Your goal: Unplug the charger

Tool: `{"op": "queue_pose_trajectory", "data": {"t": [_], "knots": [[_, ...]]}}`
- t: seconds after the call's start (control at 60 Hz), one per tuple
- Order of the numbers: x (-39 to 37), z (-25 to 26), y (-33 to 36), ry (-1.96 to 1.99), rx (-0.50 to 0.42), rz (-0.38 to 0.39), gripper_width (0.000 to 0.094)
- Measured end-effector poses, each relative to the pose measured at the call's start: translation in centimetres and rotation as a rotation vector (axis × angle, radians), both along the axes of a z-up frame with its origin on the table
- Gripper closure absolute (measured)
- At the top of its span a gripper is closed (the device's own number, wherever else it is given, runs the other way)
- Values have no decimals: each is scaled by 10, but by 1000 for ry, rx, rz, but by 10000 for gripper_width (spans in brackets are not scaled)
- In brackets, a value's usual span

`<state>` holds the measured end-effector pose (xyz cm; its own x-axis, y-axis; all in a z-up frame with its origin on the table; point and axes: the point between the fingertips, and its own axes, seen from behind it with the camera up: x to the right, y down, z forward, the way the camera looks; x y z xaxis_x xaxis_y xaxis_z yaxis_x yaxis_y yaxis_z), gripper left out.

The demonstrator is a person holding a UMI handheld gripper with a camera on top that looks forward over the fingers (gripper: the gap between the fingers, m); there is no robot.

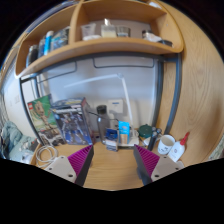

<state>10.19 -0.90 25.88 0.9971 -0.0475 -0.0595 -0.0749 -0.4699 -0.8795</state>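
Hovering over smooth wooden desk, hand-held gripper with magenta pads apart, empty.

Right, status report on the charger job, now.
Gripper open, empty, over desk. Charger not identifiable; white cable coiled beside the fingers. Bottles and clutter ahead, beyond fingers.

Bare desk ahead; bottles beyond.

wooden desk under 2 wooden shelves, pale wall behind.
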Motion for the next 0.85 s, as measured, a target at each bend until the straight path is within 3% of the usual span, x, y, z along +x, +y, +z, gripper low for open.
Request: {"op": "queue_pose_trajectory", "data": {"t": [0.167,0.367,0.85], "knots": [[-66,13,-45,-7,76,15,123],[-119,-8,-89,-3,41,33,124],[-164,-22,-127,-15,46,40,126]]}}
